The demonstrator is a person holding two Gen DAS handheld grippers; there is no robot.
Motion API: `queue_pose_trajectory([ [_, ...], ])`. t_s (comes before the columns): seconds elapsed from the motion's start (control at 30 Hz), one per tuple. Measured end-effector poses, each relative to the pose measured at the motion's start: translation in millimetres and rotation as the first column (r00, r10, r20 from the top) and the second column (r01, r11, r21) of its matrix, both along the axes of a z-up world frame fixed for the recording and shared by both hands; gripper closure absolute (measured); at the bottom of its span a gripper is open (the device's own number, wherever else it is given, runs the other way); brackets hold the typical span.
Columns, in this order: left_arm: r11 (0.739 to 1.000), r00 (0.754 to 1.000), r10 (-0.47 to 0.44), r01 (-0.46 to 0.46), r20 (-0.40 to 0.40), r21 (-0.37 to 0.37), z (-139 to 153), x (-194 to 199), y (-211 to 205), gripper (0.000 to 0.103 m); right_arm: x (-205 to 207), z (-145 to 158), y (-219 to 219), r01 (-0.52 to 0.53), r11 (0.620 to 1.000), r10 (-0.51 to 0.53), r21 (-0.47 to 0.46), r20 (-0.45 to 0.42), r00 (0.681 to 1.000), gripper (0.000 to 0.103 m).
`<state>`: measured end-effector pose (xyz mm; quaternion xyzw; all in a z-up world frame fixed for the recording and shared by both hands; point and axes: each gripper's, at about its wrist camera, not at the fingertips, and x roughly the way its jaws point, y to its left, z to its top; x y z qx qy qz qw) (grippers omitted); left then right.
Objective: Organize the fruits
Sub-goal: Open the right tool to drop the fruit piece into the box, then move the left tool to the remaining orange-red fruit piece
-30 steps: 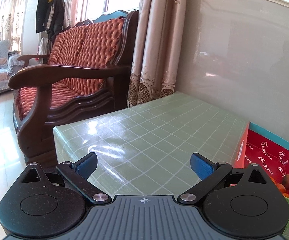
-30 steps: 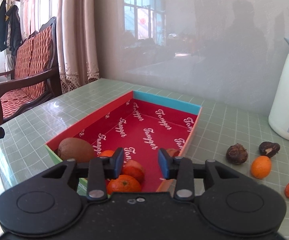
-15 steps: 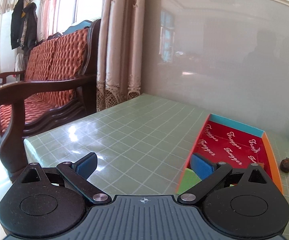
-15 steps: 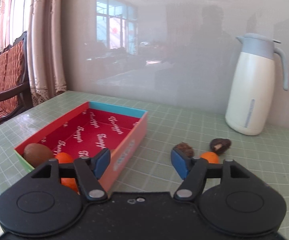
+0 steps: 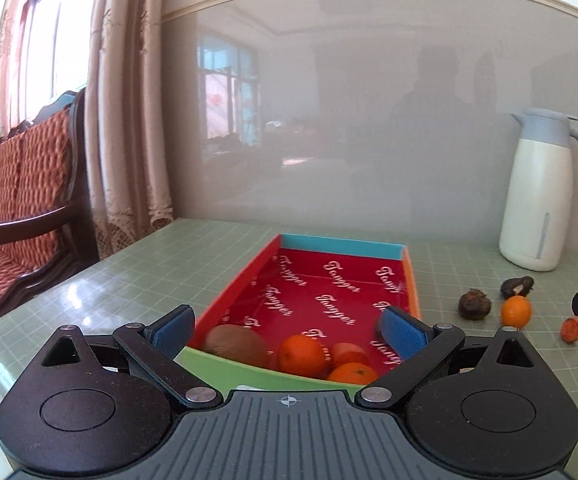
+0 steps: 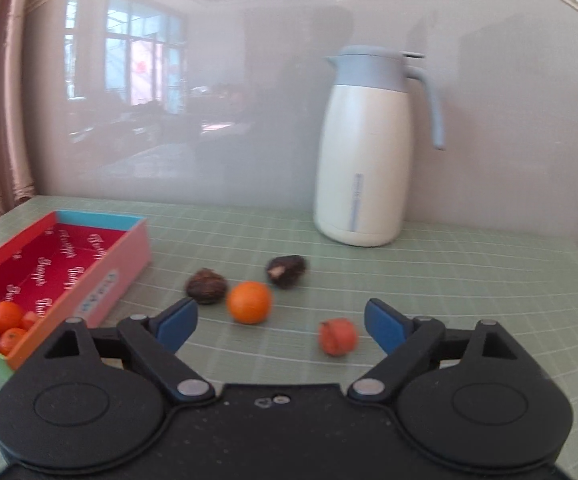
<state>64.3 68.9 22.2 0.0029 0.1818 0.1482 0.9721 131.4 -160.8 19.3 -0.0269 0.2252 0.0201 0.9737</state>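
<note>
A red-lined box [image 5: 343,246] [image 6: 101,276] sits on the green table and holds a kiwi [image 5: 236,345] and several oranges [image 5: 302,354]. Loose on the table to its right are an orange [image 6: 249,302] [image 5: 515,311], two dark brown fruits [image 6: 206,286] [image 6: 287,270] and a small red-orange fruit [image 6: 337,336] [image 5: 573,329]. My left gripper [image 5: 287,326] is open and empty at the box's near end. My right gripper [image 6: 281,320] is open and empty just short of the loose fruits.
A white thermos jug [image 6: 367,152] [image 5: 539,192] with a blue-grey lid stands at the back by the glossy wall. A wooden sofa with red cushions [image 5: 13,200] and curtains [image 5: 129,120] are beyond the table's left edge.
Both grippers have swung to the right. The left now faces the box instead of the sofa. The right opened wide and now faces the loose fruits and jug instead of the box.
</note>
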Motion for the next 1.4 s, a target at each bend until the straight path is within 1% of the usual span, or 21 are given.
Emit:
queue_pose_trajectory([
  [0.17,0.993,0.994,-0.109,0.108,0.002,0.036,-2,8,-38,0.004,-6,-2,-32,0.096,0.995,-0.096,-0.011,0.012,0.995,0.006],
  [0.33,0.979,0.98,-0.199,0.2,-0.024,0.032,-6,19,-72,0.004,-8,-8,-66,0.187,0.982,-0.187,-0.007,-0.01,0.982,0.005],
  [0.43,0.969,0.97,-0.24,0.242,-0.041,0.045,-10,27,-91,0.004,-12,-10,-84,0.224,0.975,-0.224,-0.003,-0.011,0.974,0.005],
  [0.63,0.94,0.94,-0.331,0.336,-0.088,0.057,-16,38,-130,0.004,-21,-13,-113,0.279,0.96,-0.279,-0.001,-0.014,0.96,0.005],
  [0.8,0.916,0.916,-0.389,0.396,-0.098,0.065,-17,49,-156,0.004,-30,-15,-132,0.314,0.949,-0.314,0.013,-0.016,0.949,0.005],
  [0.9,0.9,0.898,-0.424,0.433,-0.118,0.054,-21,59,-174,0.004,-33,-15,-141,0.331,0.943,-0.331,0.021,-0.016,0.944,0.005],
  [1.0,0.889,0.883,-0.448,0.457,-0.142,0.035,-24,72,-191,0.004,-37,-15,-148,0.343,0.939,-0.343,0.021,-0.012,0.939,0.005],
  [1.1,0.884,0.874,-0.46,0.468,-0.16,0.017,-27,83,-205,0.004,-40,-16,-155,0.354,0.935,-0.354,0.02,-0.01,0.935,0.005],
  [1.4,0.888,0.872,-0.452,0.46,-0.188,-0.001,-39,110,-232,0.005,-45,-17,-172,0.379,0.924,-0.379,0.04,-0.016,0.925,0.005],
])
